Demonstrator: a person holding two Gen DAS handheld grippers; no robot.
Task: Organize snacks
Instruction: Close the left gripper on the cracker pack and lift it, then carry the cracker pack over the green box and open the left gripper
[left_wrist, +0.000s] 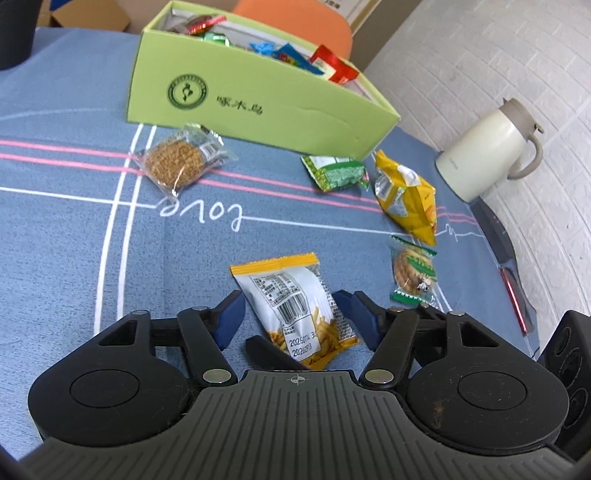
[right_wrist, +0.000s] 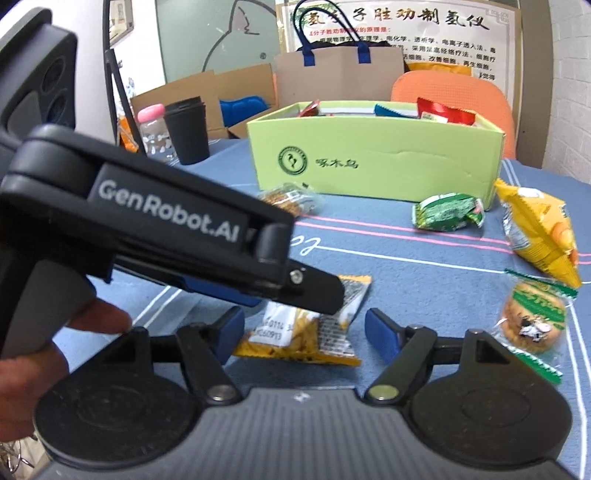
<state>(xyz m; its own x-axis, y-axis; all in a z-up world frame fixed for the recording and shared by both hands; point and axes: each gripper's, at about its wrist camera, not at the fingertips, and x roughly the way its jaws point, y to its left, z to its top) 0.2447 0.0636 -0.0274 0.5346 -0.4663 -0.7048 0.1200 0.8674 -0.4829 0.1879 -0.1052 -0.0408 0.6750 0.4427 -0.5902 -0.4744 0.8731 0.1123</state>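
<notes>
Though each tool (left_wrist: 291, 314) (right_wrist: 304, 332) gapes around the fries packet (left_wrist: 295, 295), green box (left_wrist: 258, 92) beyond, loose cookie packs (left_wrist: 181, 158) between

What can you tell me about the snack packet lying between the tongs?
The snack packet is a small glossy plastic pouch, white with a yellow top band, barcode and printed dates, and thin yellow sticks showing through its clear end. It lies flat, sealed, on the blue tablecloth, between the blue pads of the left tongs, which aren't squeezing it.
</notes>
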